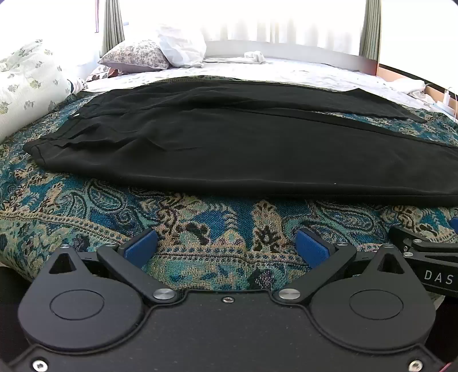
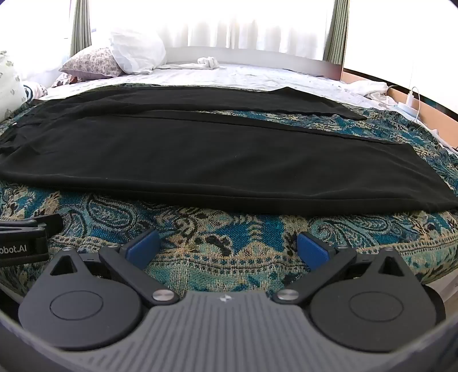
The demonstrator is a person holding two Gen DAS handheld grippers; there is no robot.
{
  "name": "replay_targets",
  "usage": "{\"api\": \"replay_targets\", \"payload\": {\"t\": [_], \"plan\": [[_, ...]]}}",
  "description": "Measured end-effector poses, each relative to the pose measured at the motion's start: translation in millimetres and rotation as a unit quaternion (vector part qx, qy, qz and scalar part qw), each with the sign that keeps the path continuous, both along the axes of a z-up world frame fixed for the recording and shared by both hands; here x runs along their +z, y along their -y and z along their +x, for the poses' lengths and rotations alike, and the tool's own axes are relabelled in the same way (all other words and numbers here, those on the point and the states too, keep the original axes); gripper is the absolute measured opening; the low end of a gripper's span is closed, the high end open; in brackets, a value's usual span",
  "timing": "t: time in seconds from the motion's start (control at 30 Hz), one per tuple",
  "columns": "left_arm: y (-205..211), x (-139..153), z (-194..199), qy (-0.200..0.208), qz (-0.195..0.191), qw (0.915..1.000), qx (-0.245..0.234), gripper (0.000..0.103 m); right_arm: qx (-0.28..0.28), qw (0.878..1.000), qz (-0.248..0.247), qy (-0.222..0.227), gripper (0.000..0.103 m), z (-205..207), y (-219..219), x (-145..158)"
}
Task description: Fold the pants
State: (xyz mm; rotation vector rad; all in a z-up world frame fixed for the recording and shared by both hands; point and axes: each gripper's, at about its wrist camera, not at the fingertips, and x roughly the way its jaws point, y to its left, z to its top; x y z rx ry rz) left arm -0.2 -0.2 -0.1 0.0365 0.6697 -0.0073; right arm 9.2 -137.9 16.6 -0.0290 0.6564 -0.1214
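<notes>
Closest to us, the left gripper (image 1: 226, 247) has its blue pads (image 1: 141, 247) spread wide apart, with nothing between them. The right gripper (image 2: 227, 249) is the same, wide and empty. Both tip down toward the blue paisley blanket (image 1: 200, 226), side by side, so each can likely take one end of the job.

Just past them lie the black pants (image 1: 217, 148), flat on the blanket and not touched by either gripper. The waist with its small button (image 1: 75, 115) is at the left. The two legs stretch to the right, with the near leg's hem (image 2: 429, 180) there. They look spread out smooth so a fold will come out neat. No fold looks made yet.

Far back are a flowered pillow (image 1: 134, 55), a white pillow (image 1: 180, 45), a white sheet (image 2: 257, 77) and bright curtains (image 2: 252, 25).
</notes>
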Motion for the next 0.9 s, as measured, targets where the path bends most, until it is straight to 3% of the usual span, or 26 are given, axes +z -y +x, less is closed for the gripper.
{"api": "replay_targets", "payload": {"t": [0.9], "plan": [[-0.1,0.1,0.1,0.000,-0.002,1.0000,0.000,0.103,0.000,1.000,0.003,-0.007,0.103,0.9,-0.7,-0.1]]}}
